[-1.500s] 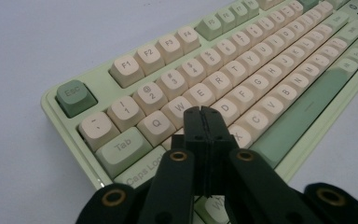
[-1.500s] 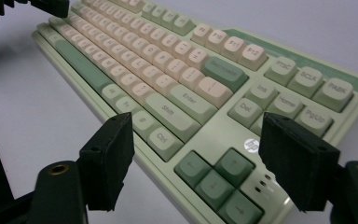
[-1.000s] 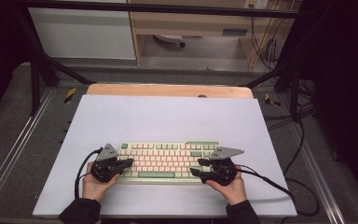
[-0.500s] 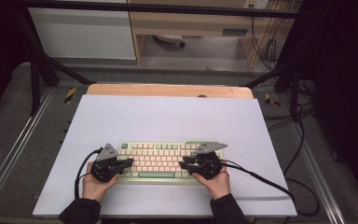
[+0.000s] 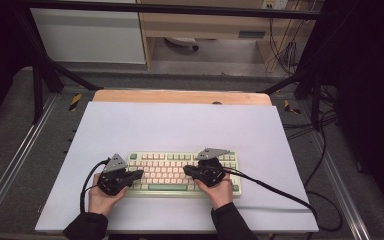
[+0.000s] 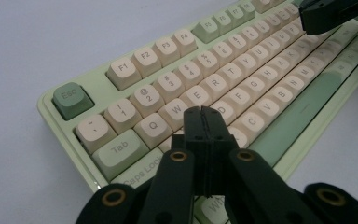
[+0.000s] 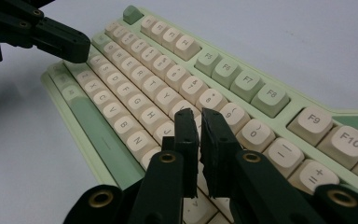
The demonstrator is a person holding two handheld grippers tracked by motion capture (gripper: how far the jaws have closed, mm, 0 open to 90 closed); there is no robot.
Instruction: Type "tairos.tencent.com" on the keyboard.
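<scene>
Pale-green, with cream keys, one mechanical keyboard (image 5: 182, 172) lies on the near half of the white surface (image 5: 180, 125). Two grippers work over it. The left gripper (image 6: 203, 114) hovers above the Q-W-A corner, fingers clenched together on nothing. The right gripper (image 7: 200, 116), level above the middle keys, has just been closing; a thin gap remains and nothing sits between its fingers.
</scene>
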